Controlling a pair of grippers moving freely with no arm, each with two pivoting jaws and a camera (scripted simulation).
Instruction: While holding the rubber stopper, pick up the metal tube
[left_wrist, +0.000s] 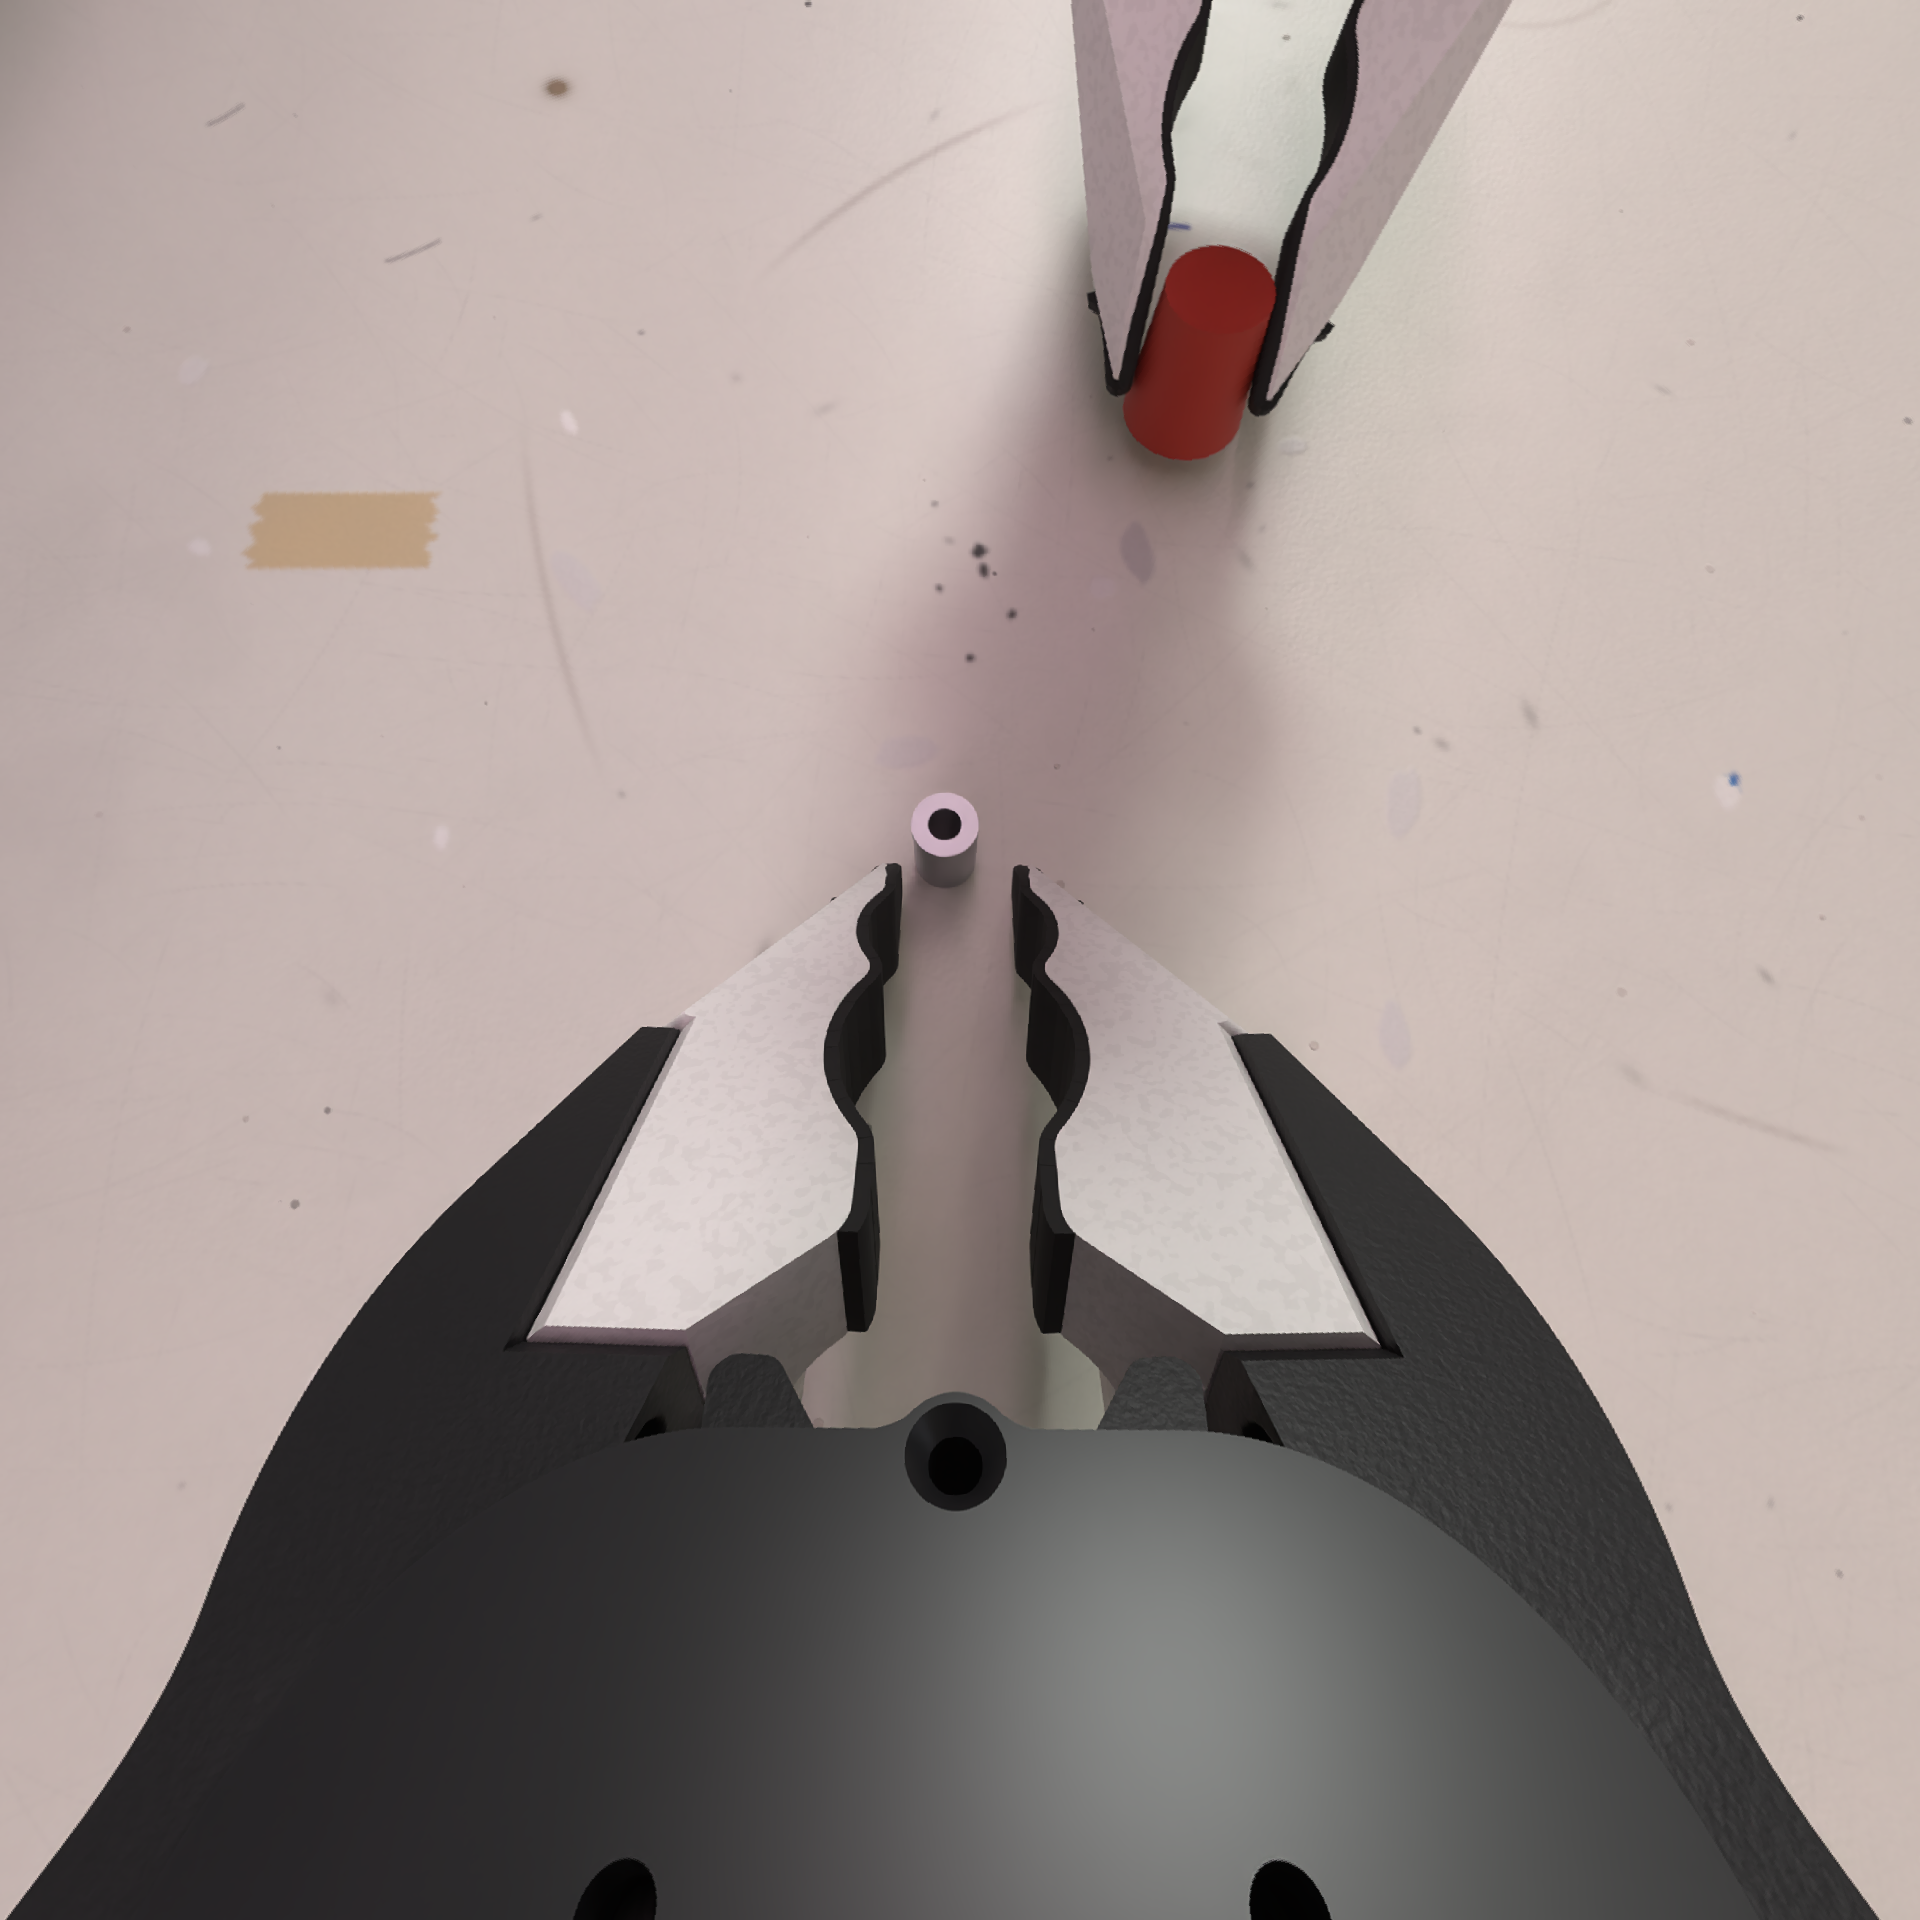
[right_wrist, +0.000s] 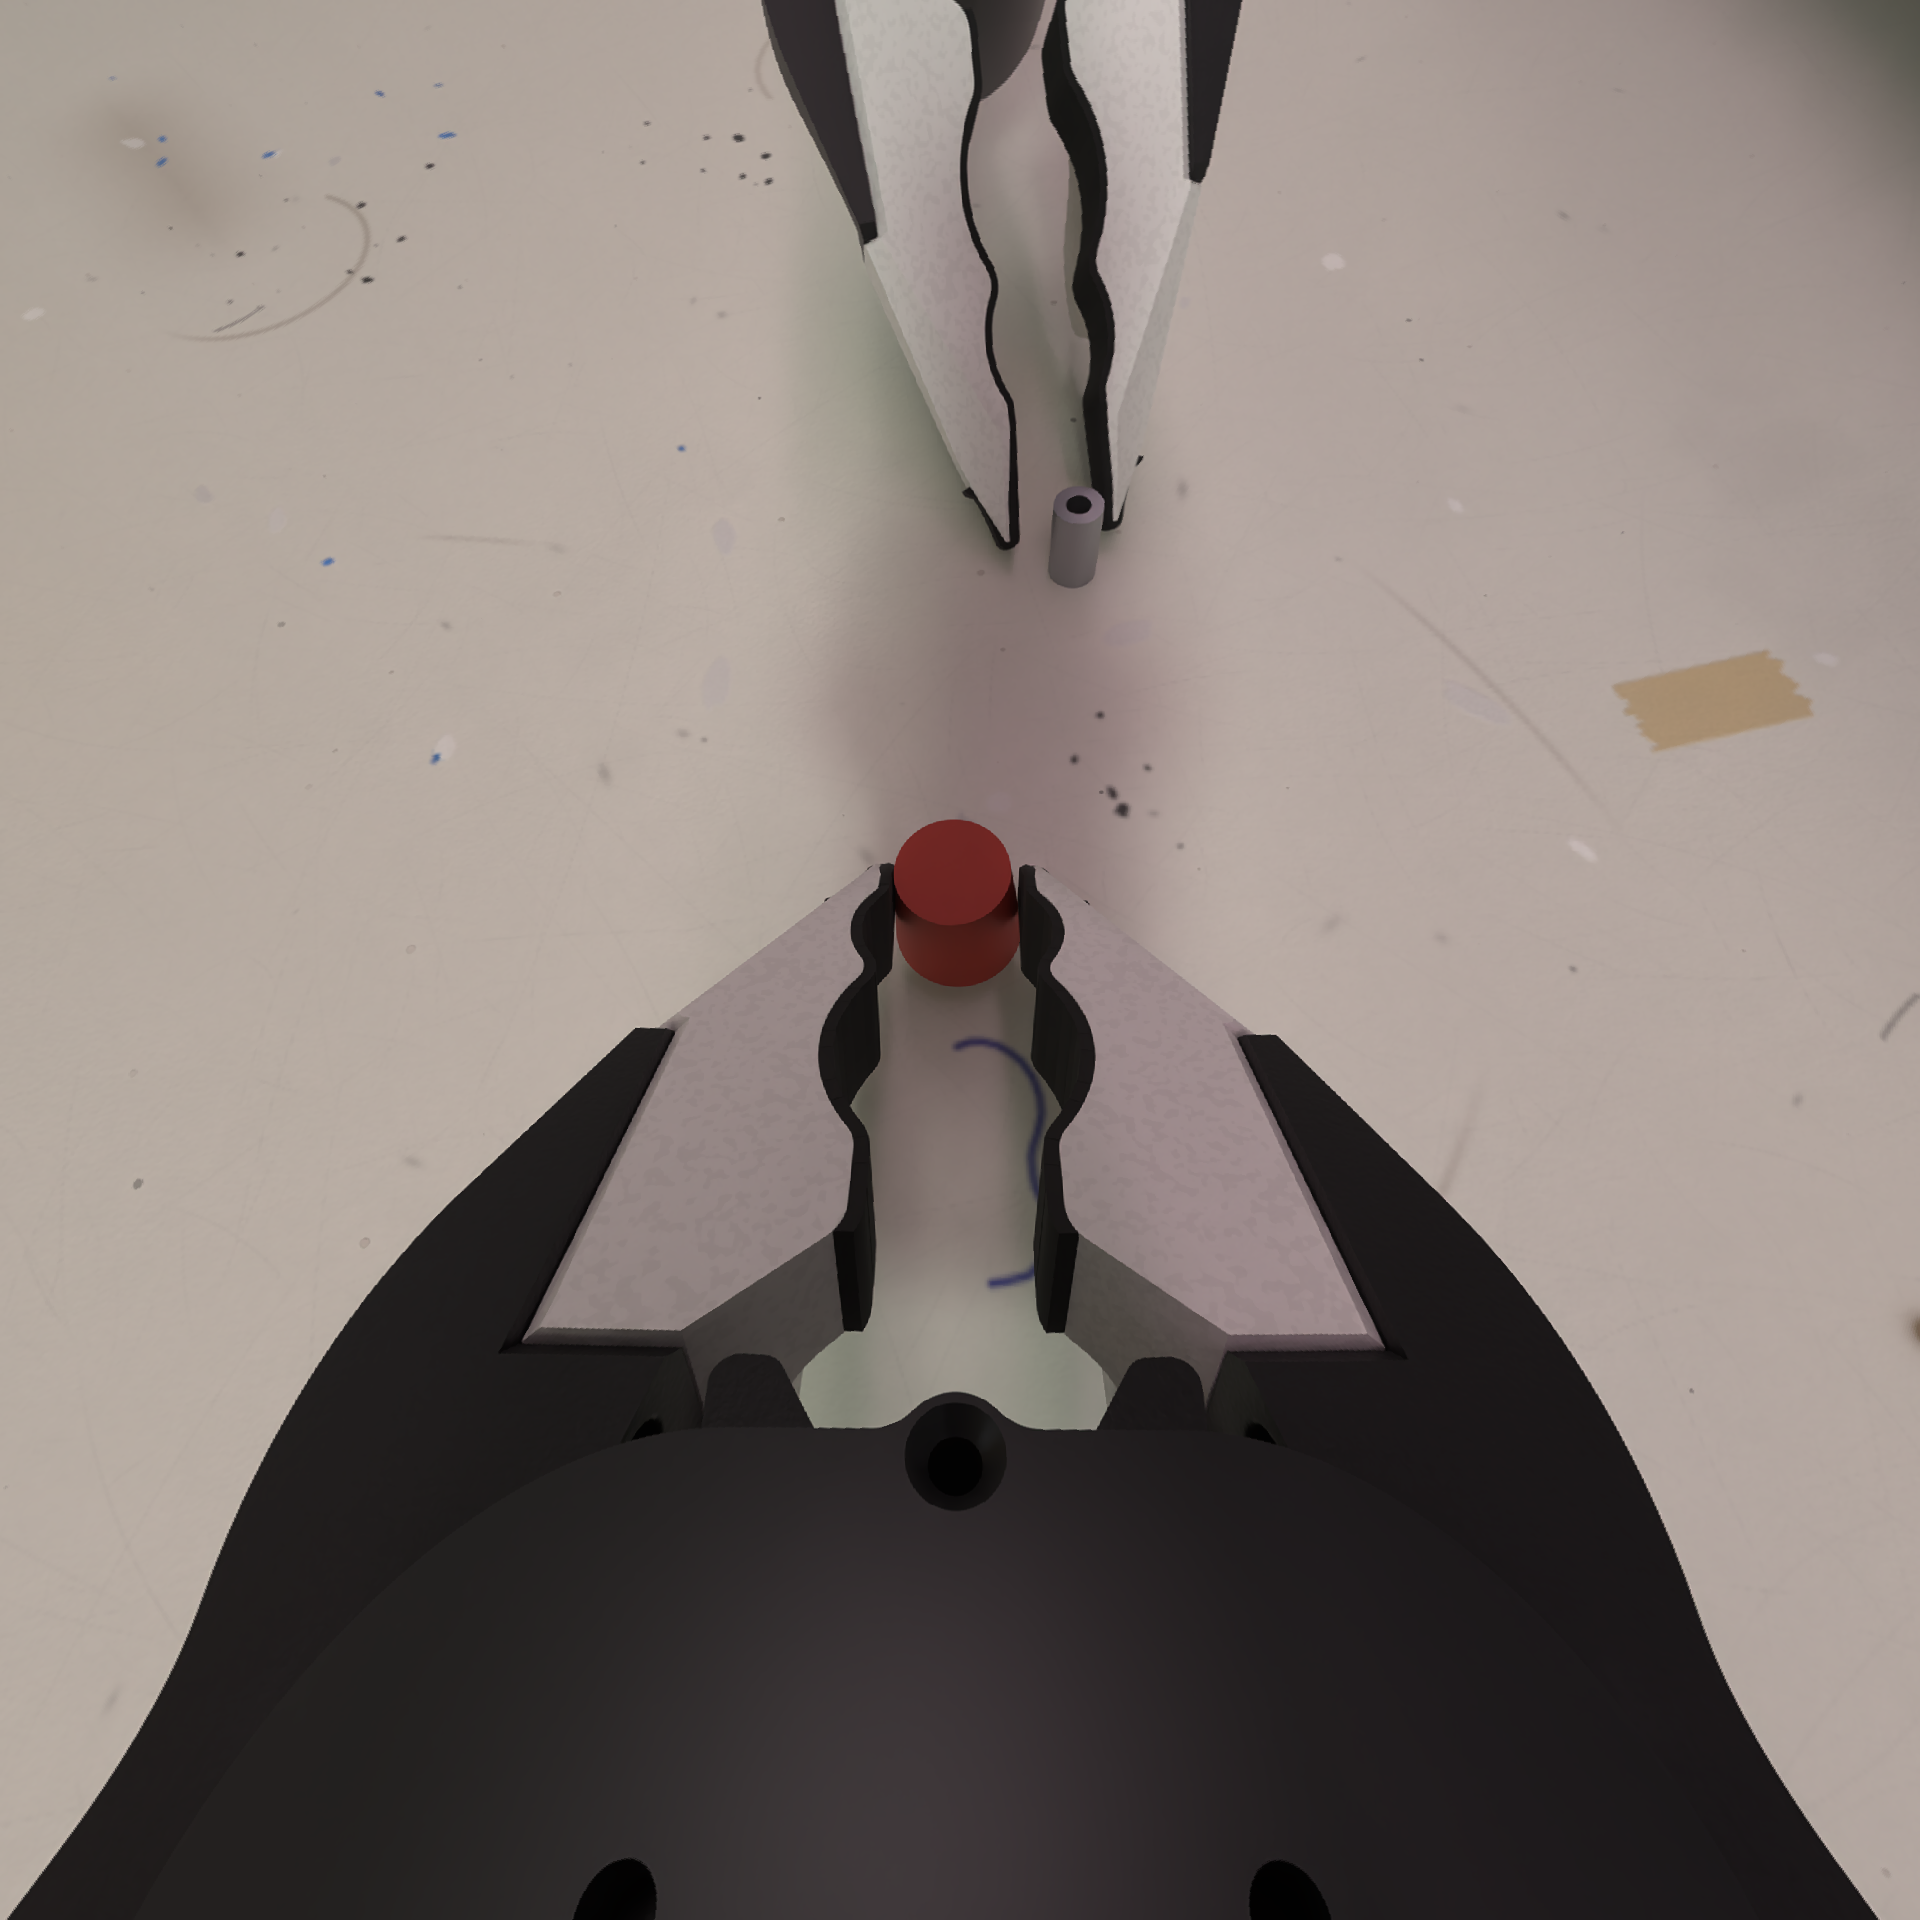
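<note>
Narrowly parted around nothing, the dark left gripper (left_wrist: 954, 878) flanks the small upright grey metal tube (left_wrist: 944, 852) at frame centre, risking toppling it, while the right gripper (right_wrist: 954, 883) clamps the red rubber stopper (right_wrist: 954, 904).

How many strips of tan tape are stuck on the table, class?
1. The same tape strip shows in both views: left of the left claw in its own view, right of the right claw in the other. More may lie outside view.
</note>
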